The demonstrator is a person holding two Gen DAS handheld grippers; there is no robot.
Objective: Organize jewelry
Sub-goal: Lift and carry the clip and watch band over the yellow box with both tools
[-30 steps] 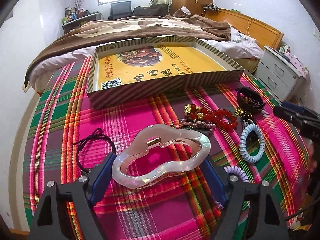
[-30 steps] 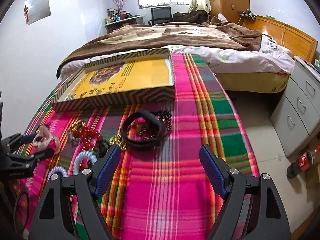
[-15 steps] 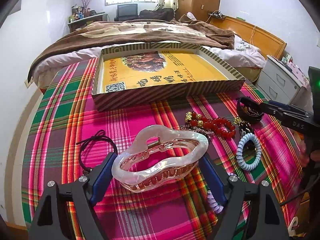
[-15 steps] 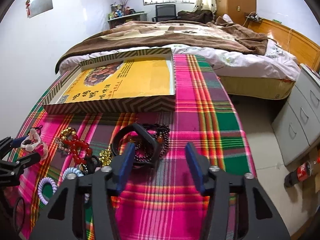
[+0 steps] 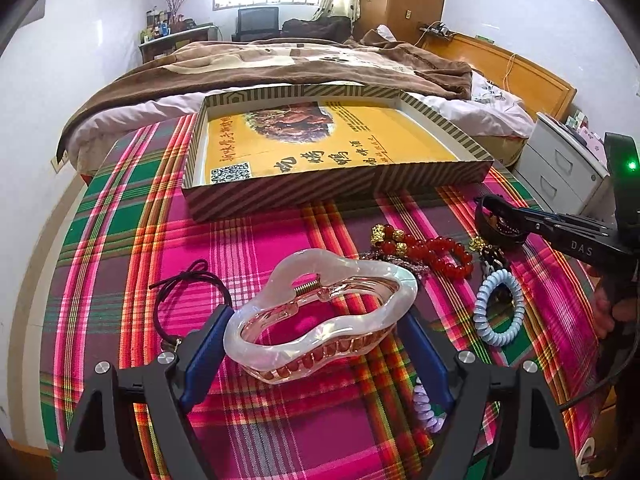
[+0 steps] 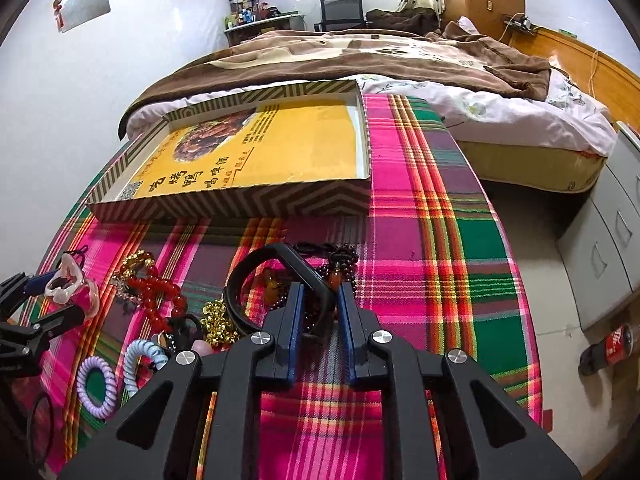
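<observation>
Black bangle [image 6: 256, 280] — pinched in right gripper [image 6: 319, 300], jaws just closing; striped box [image 6: 240, 204] directly beyond. Left gripper [image 5: 316, 332] — clamps pearly hair claw [image 5: 320, 312] crosswise.

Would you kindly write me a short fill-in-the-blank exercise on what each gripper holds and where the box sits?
1. The left gripper holds a pearly white hair ____.
2. The right gripper has just been closing and now pinches the ____ bangle.
3. The striped cardboard box has a ____ printed bottom and no jewelry in it.
4. The red bead bracelet lies on the ____ cloth.

Missing words: claw; black; yellow; plaid
</observation>
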